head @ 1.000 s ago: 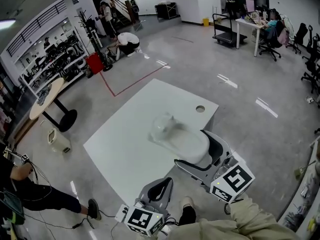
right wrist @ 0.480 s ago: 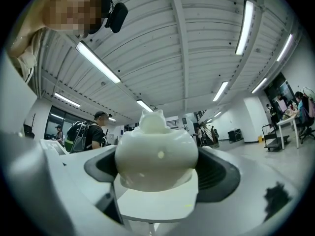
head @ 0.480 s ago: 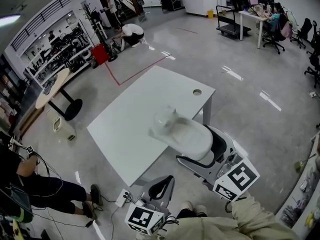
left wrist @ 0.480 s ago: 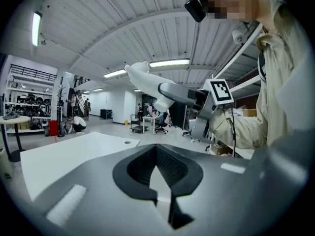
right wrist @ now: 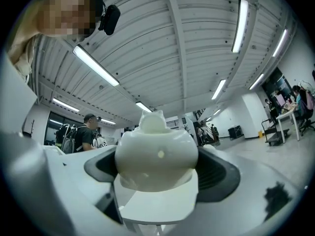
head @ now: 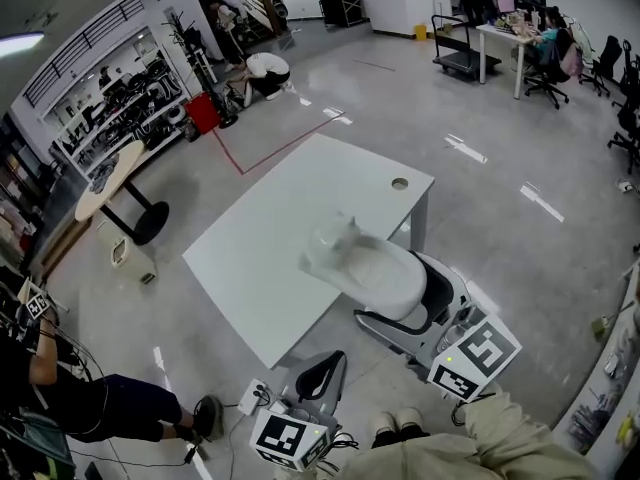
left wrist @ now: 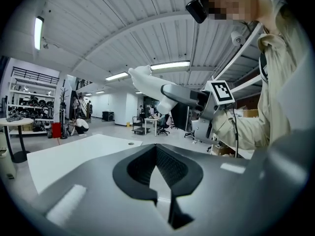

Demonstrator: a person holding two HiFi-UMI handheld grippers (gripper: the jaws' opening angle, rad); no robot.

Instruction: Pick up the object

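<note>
A white rounded object [head: 365, 266] with a small paler cap hangs above the near right corner of the white table [head: 260, 258]. My right gripper [head: 400, 303] is shut on it, a black pad on each side. In the right gripper view the object [right wrist: 156, 154] fills the space between the jaws of the right gripper [right wrist: 157, 173] and points up at the ceiling. My left gripper [head: 325, 368] stays low, off the table's near edge, shut with nothing held. In the left gripper view the left gripper [left wrist: 156, 154] has its pads meeting, and the held object [left wrist: 145, 80] shows up high.
The tabletop has a round cable hole [head: 400, 183] near its far right corner. A power strip [head: 255, 396] lies on the floor by my feet. A seated person [head: 70, 393] is at the left, near a round wooden table [head: 105, 183]. Desks and office chairs [head: 545, 63] stand far right.
The right gripper keeps its hold on the white object and has barely shifted in view. The head view has moved back a little, and the person at the left has moved.
</note>
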